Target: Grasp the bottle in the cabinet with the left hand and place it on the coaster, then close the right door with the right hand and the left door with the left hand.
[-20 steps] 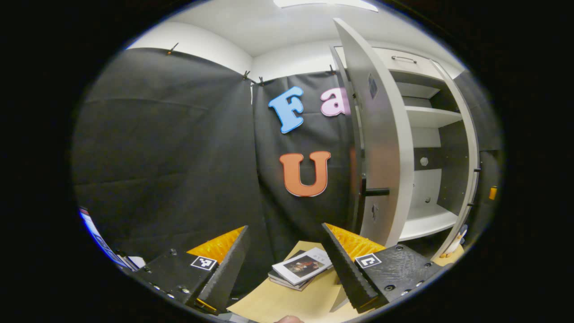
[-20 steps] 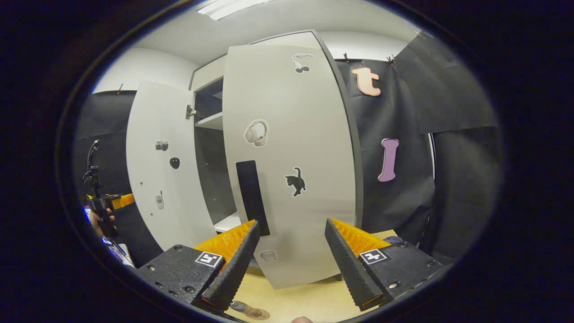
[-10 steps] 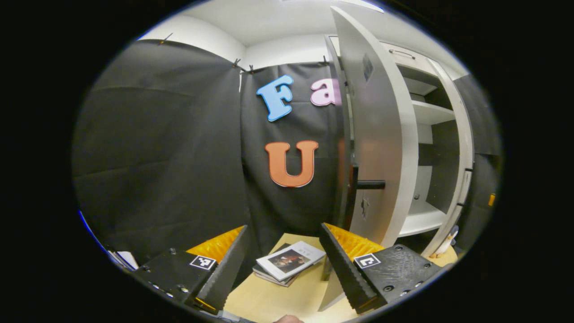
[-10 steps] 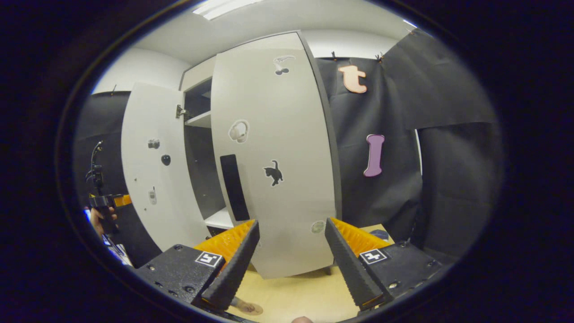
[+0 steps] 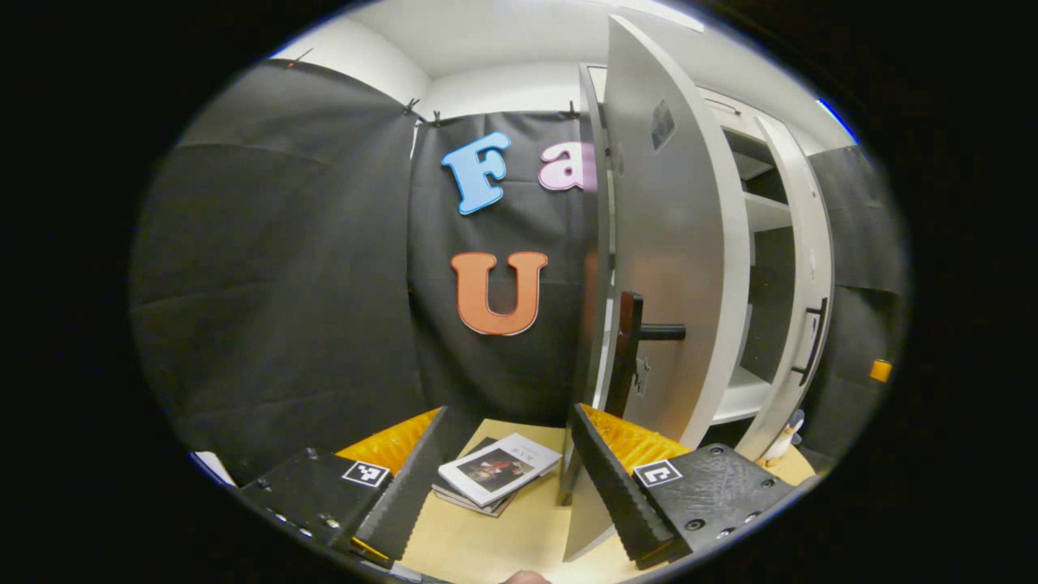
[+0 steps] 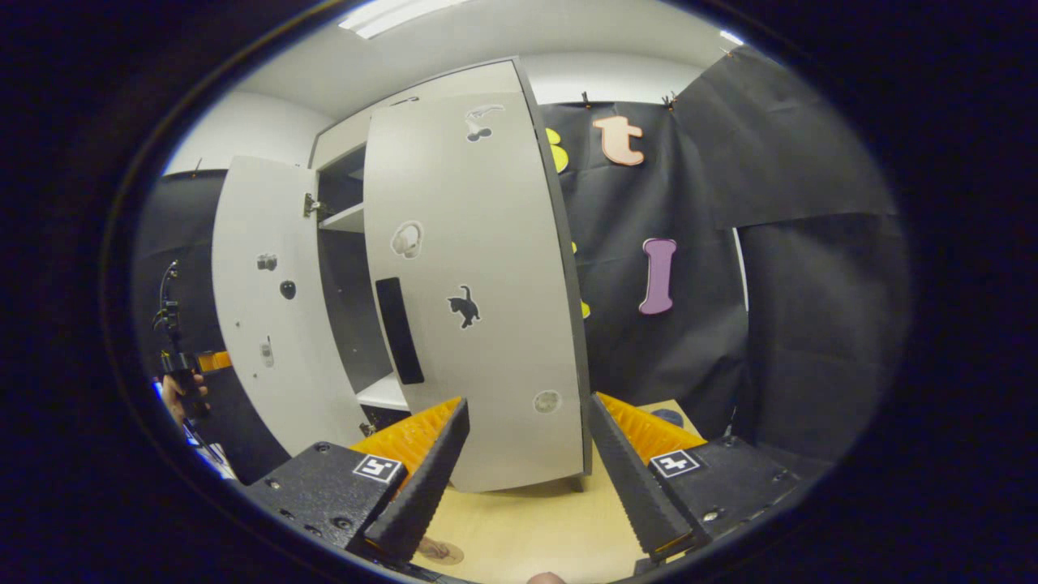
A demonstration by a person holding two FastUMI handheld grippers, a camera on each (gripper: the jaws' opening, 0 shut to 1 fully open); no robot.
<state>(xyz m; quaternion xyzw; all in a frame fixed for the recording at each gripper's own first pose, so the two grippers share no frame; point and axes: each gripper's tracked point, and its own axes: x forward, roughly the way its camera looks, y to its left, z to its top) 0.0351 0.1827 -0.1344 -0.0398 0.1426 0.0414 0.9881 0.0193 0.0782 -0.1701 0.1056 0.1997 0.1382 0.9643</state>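
Observation:
The white cabinet's right door [image 6: 478, 284], with stickers and a black handle [image 6: 399, 328], stands partly swung in, just beyond my right gripper [image 6: 523, 478], which is open and holds nothing. The left door [image 6: 259, 308] stands wide open. In the left gripper view that left door [image 5: 673, 243] shows nearly edge-on with its handle [image 5: 649, 332] sticking out. My left gripper [image 5: 507, 487] is open and empty, low in front of it. A brown coaster [image 6: 438, 551] peeks out under my right gripper's left finger. A small pale bottle-like thing [image 5: 782, 444] stands by the right door's foot.
Stacked books [image 5: 495, 472] lie on the wooden table [image 5: 519, 535] in front of the left door. White shelves [image 5: 766, 212] show inside the cabinet. A hand holds the left gripper [image 6: 182, 369] at the far left of the right gripper view.
The right door has swung further toward the cabinet and the gap between the doors has narrowed. The left gripper has drawn nearer to the left door's edge. Both grippers stay open.

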